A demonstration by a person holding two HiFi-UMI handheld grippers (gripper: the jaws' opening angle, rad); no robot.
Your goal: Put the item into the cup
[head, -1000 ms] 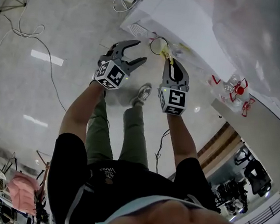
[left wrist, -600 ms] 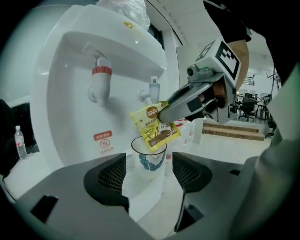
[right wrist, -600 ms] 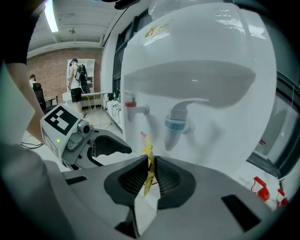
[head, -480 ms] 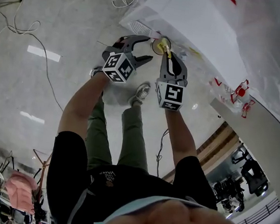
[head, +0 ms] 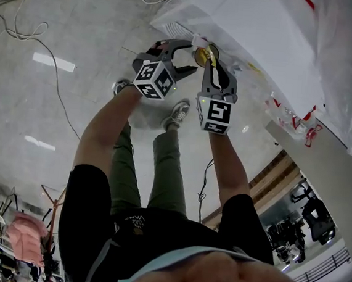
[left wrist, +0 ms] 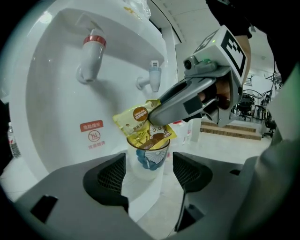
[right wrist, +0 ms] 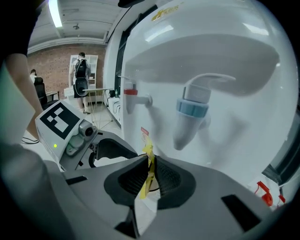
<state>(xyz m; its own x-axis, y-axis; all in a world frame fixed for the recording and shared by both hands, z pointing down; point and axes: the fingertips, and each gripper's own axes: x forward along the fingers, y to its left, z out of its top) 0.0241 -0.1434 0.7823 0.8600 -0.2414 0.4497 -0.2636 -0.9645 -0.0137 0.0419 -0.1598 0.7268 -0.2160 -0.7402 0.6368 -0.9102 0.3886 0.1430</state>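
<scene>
A white paper cup (left wrist: 149, 161) with a blue pattern stands on the ledge of a white water dispenser (left wrist: 56, 108). My left gripper (left wrist: 149, 177) is open; its jaws have just been opening, and the cup stands between the pads with a gap on each side. My right gripper (left wrist: 161, 112) comes in from the right, shut on a yellow snack packet (left wrist: 140, 124) whose lower end sits at the cup's mouth. In the right gripper view the packet (right wrist: 147, 164) shows edge-on between the shut jaws. From the head view, both grippers (head: 191, 58) (head: 211, 65) meet at the cup (head: 204, 52).
A red tap (left wrist: 91, 54) and a blue tap (left wrist: 153, 78) jut from the dispenser above the cup. The blue tap (right wrist: 192, 110) hangs just ahead of the right gripper. Cables (head: 25, 30) trail over the floor. People stand far off (right wrist: 80, 70).
Both grippers have moved in toward the dispenser. The packet has come from beside the cup to its mouth. The left jaws have spread wider around the cup.
</scene>
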